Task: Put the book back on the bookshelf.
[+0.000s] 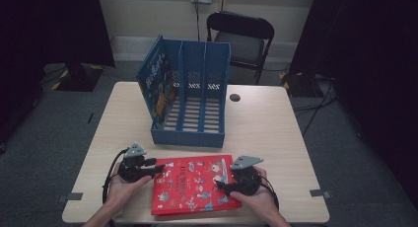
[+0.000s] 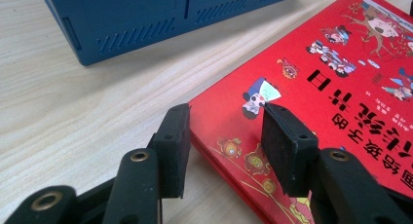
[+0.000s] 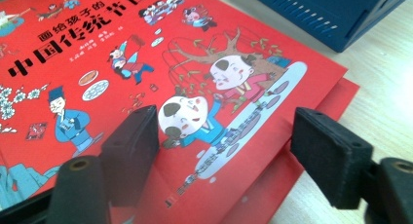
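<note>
Red picture book (image 1: pixel 194 185) lies flat at the near edge of the worktop (image 1: pixel 266 123), long axis running left to right between your hands, just short of the blue file rack (image 1: pixel 190 96). Your left gripper (image 1: pixel 156 170) straddles its left corner, fingers (image 2: pixel 175 146) parted, one off the edge and one over the cover. Your right gripper (image 1: pixel 220 186) hovers over the right edge, fingers (image 3: pixel 131 148) released and wide. Both stand equally near; neither grasps anything. A second book (image 1: pixel 156 84) already leans in the rack's left slot.
</note>
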The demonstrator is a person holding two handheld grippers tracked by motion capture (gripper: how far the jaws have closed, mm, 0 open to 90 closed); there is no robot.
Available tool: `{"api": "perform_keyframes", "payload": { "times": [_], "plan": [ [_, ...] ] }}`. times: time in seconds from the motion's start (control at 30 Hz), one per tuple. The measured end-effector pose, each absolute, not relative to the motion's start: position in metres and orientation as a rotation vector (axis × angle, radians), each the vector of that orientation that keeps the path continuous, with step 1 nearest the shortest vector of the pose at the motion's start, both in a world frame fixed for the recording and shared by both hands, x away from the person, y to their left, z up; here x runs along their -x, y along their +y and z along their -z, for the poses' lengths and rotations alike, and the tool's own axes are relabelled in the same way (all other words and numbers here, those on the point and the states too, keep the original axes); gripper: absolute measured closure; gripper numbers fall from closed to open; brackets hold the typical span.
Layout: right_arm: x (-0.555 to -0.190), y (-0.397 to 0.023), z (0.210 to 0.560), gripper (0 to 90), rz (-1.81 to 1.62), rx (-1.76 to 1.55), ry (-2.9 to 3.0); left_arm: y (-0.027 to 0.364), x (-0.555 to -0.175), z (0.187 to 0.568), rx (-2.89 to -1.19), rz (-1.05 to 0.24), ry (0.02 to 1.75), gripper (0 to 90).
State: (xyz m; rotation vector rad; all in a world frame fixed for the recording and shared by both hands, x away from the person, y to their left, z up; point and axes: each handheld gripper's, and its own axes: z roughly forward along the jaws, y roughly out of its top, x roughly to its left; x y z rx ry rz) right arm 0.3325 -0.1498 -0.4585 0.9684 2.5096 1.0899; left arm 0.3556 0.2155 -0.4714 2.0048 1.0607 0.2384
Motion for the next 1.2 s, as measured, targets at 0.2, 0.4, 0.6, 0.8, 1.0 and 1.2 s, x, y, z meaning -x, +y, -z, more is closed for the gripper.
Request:
{"api": "perform_keyframes", "payload": {
  "times": [0.2,0.4,0.6,0.8,1.0,1.2],
  "plan": [
    [-0.341,-0.152,0.455,25.5,-1.125,-0.989,2.480,0.204,-0.360,0.472,-2.008,-0.241,1.035,52.8],
    [-0.350,-0.147,0.453,25.7,-1.143,-0.973,2.479,0.190,-0.362,0.473,-2.009,-0.249,1.015,50.7],
    [-0.359,-0.142,0.451,25.3,-1.157,-0.953,2.501,0.179,-0.366,0.473,-2.015,-0.230,0.978,50.7],
    [-0.363,-0.138,0.460,25.4,-1.134,-0.949,2.541,0.165,-0.371,0.473,-2.021,-0.187,0.978,51.4],
    [-0.361,-0.139,0.462,27.1,-1.137,-0.957,2.567,0.148,-0.376,0.473,-2.022,-0.185,0.946,51.9],
    [-0.359,-0.142,0.459,33.2,-1.114,-0.958,2.578,0.135,-0.383,0.470,-2.063,-0.201,0.918,51.7]
  ]
}}
